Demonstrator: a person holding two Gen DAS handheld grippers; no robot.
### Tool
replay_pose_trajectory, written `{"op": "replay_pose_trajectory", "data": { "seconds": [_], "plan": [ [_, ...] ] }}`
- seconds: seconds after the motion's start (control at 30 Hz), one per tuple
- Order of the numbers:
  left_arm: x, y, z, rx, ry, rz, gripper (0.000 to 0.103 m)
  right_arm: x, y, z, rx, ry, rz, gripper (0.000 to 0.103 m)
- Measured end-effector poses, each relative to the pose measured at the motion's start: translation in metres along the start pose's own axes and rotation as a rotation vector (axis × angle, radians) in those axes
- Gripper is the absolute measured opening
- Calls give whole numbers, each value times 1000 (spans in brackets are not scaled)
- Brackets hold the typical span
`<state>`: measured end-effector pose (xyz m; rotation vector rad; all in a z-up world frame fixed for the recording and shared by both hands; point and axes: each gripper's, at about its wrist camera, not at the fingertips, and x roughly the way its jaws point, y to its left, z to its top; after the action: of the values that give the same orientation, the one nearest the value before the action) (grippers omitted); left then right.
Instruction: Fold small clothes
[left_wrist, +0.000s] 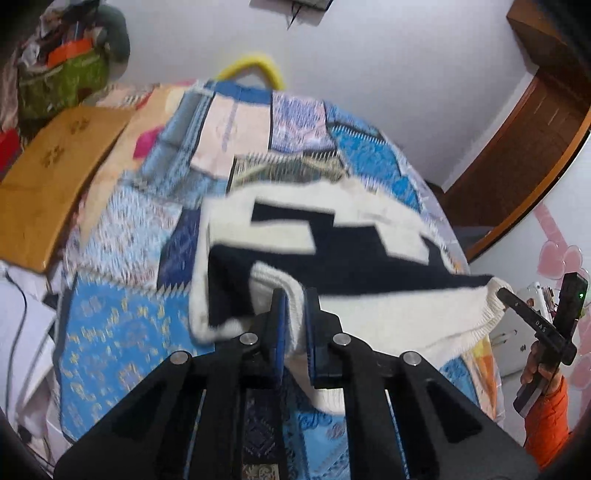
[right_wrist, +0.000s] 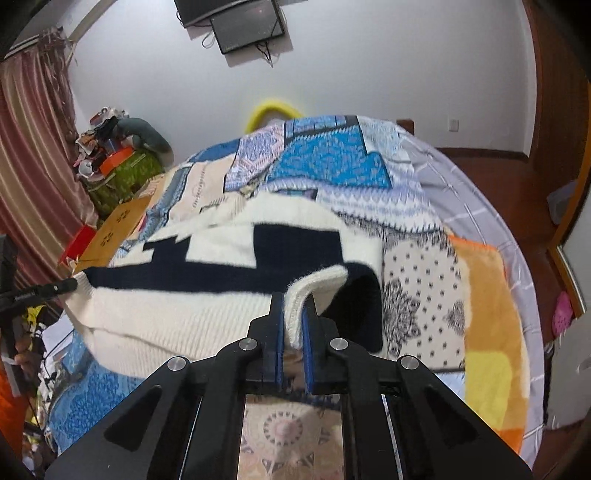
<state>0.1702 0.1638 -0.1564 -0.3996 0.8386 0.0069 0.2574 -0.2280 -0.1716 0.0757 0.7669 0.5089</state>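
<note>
Cream-and-navy knit sweater (left_wrist: 332, 236), hem raised

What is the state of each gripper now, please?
Left gripper: shut on the ribbed hem of the sweater.
Right gripper: shut on the same sweater's hem.

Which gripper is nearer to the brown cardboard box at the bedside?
Left. The left gripper, shut on the sweater's hem, is at the end toward the cardboard box; the right gripper grips the opposite corner, farther away.

Black two-finger left gripper (left_wrist: 294, 295) with blue pads and round silver screws on angular link arms. Same build on right gripper (right_wrist: 294, 301). Orange sleeve (left_wrist: 546, 421) at the wrist.
</note>
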Motion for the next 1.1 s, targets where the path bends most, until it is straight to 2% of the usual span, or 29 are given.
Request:
{"op": "replay_pose_trajectory", "data": {
  "seconds": [0.3, 0.53, 0.77, 1.1],
  "plan": [
    [-1, -8, 46, 47, -72, 54, 7, 1, 2, 42, -39, -75, -12, 7],
    [17, 5, 84, 11, -117, 110, 7, 29, -8, 74, -33, -83, -43, 7],
    [64, 30, 102, -29, -64, 162, 7, 72, -33, 90, 60, -29, -60, 7],
    [137, 54, 109, -10, 19, 254, 7, 126, -56, 95, 138, 74, -55, 7]
  ]
}}
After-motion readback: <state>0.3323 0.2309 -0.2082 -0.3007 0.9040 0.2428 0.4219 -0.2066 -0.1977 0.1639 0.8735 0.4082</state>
